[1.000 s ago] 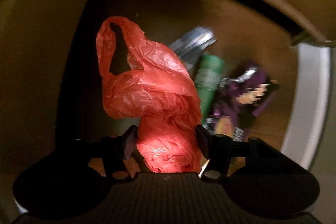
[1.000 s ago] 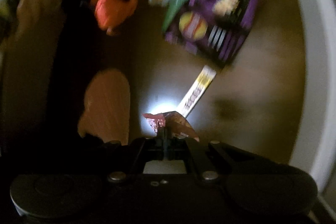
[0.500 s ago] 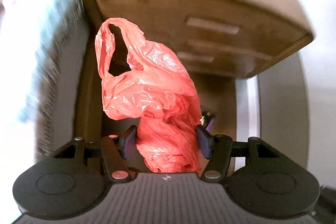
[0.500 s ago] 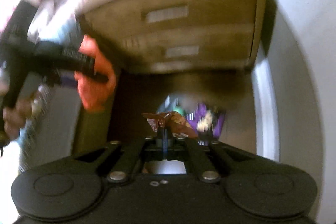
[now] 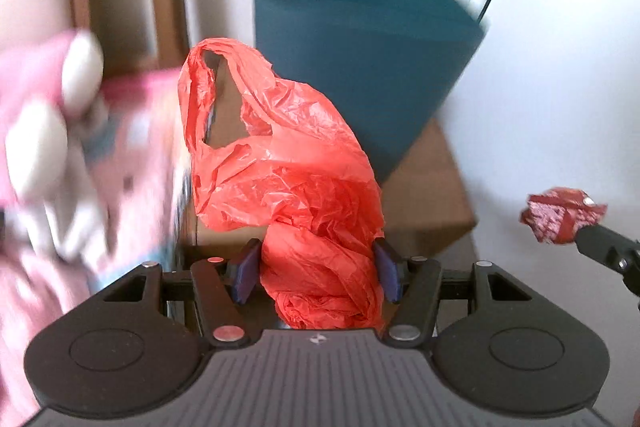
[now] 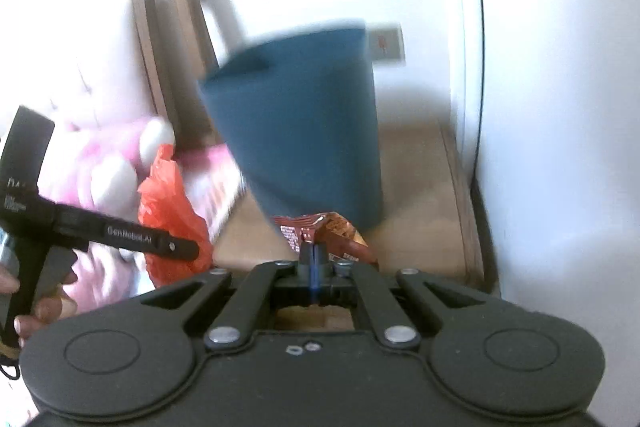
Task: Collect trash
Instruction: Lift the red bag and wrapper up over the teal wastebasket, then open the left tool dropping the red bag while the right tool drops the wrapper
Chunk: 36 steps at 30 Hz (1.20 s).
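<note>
My left gripper (image 5: 316,267) is shut on a crumpled red plastic bag (image 5: 288,179), whose handle loop stands up in front of the camera. In the right wrist view that same red bag (image 6: 172,211) shows at the left, with the left gripper (image 6: 188,249) on it. A brown snack wrapper (image 6: 324,233) is pinched in my right gripper (image 6: 314,251), which is shut on it. From the left wrist view the wrapper (image 5: 560,215) shows at the right edge. Ahead stands a teal bin (image 5: 360,67) on a wooden nightstand top (image 5: 428,199); the bin (image 6: 308,131) is close in front of the wrapper.
A bed with pink bedding and a pink and white plush toy (image 5: 44,115) lies at the left. A white wall (image 5: 560,87) rises behind and right of the nightstand. A hand (image 6: 36,311) grips the left tool's handle. A wall socket (image 6: 386,43) sits behind the bin.
Both grippers have risen from the dark floor under the nightstand, past its drawers, up to its top. The bag and the wrapper stayed gripped. The floor trash has dropped out of view.
</note>
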### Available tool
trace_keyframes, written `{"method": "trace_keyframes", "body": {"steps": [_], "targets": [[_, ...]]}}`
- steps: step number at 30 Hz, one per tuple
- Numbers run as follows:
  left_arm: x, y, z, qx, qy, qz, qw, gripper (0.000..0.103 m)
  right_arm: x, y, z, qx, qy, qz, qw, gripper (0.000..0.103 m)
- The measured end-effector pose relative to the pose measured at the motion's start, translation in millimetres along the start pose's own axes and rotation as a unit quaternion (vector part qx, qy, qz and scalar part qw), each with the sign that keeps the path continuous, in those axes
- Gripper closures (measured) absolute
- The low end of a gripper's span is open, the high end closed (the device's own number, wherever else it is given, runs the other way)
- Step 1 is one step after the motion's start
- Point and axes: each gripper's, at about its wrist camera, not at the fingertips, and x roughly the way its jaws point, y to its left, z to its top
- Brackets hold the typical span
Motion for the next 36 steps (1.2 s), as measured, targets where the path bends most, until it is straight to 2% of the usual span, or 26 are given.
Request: {"method": "trace_keyframes", "body": {"steps": [8, 12, 15, 21, 25, 30, 36], "targets": [[-50, -7, 91, 0.064, -0.072, -0.014, 0.9952, 0.044, -3, 29, 92, -0.003, -0.076, 0.003, 0.997, 0.103], [-50, -11, 131, 0.08, -0.089, -0.007, 0.9928, 0.044, 10, 36, 131, -0.023, -0.098, -0.002, 0.995, 0.103], [-42, -11, 154, 0.079, -0.089, -0.012, 0.9928, 0.044, 27, 38, 152, -0.038, -0.099, -0.011, 0.994, 0.103], [-5, -26, 186, 0.097, -0.072, -0.005, 0.9927, 0.044, 64, 43, 172, -0.059, -0.064, -0.032, 0.996, 0.103], [28, -24, 197, 0.098, -0.04, -0.004, 0.9944, 0.044, 94, 42, 174, -0.07, -0.028, -0.049, 0.996, 0.103], [59, -23, 198, 0.102, -0.006, -0.002, 0.9947, 0.044, 123, 38, 169, -0.069, 0.015, -0.061, 0.996, 0.103], [83, -35, 191, 0.142, 0.018, 0.011, 0.9896, 0.044, 139, 43, 164, -0.085, 0.051, -0.068, 0.993, 0.103]]}}
